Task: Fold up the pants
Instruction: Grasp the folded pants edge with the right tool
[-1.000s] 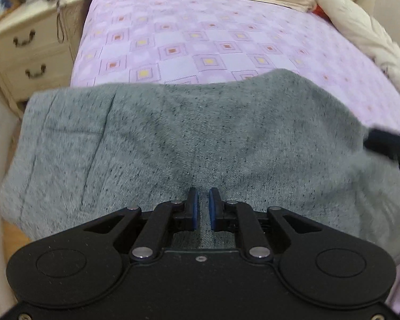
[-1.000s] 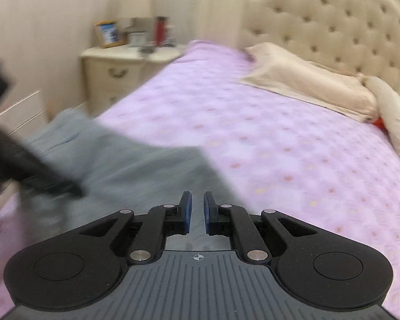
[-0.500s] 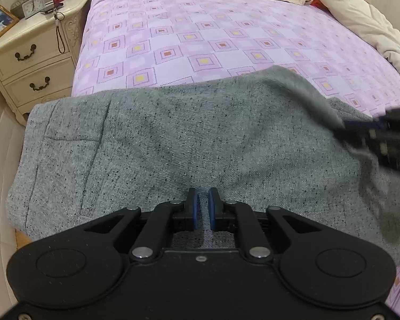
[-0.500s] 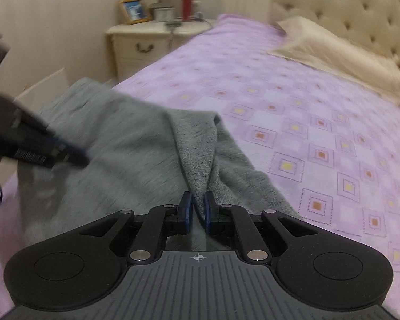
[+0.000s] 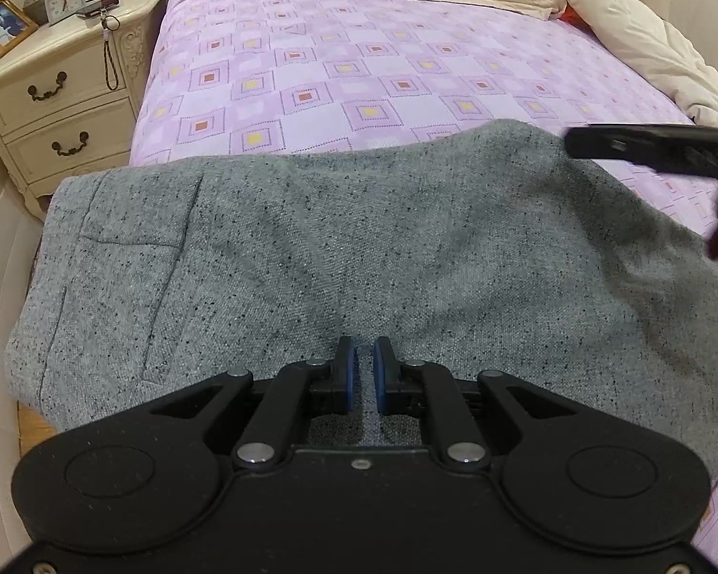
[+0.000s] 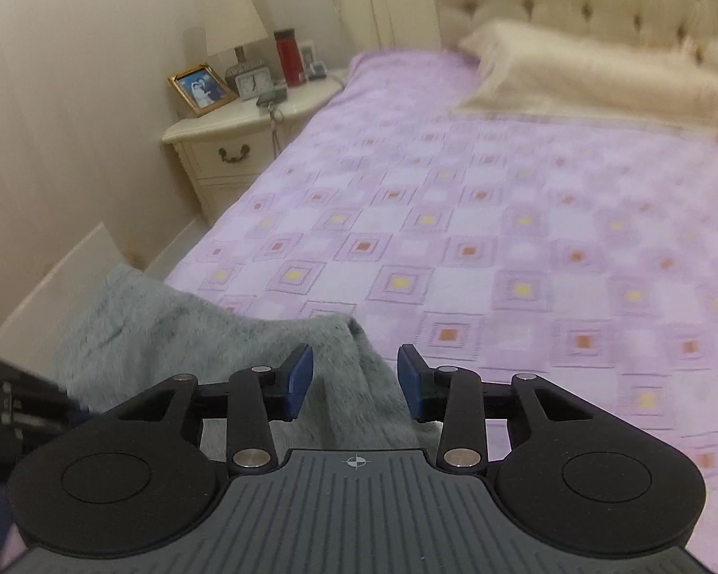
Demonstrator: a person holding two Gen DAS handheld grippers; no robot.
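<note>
Grey speckled wool-like cloth fills the near part of both views: the pants [image 5: 359,248] lie across the near edge of the bed [image 5: 359,71], on its purple checked cover, already doubled over into a broad band with a pocket seam showing at the left. The left gripper [image 5: 364,373] sits low at the near hem with its blue pads nearly together and a strip of the cloth running between them, so it appears to be pinching that edge. The right gripper [image 6: 354,378] hovers over the far right corner of the band; its jaws are opening, the grey cloth lying beneath and between the pads but no longer pressed by them. The step in hand looks like the release of a fold just laid down. The next move probably calls for letting go on the left as well, then taking the band at one end and carrying it over the other, keeping the edges lined up. A cream nightstand [image 5: 57,95] stands far left, pillows [image 6: 588,76] at the headboard.
</note>
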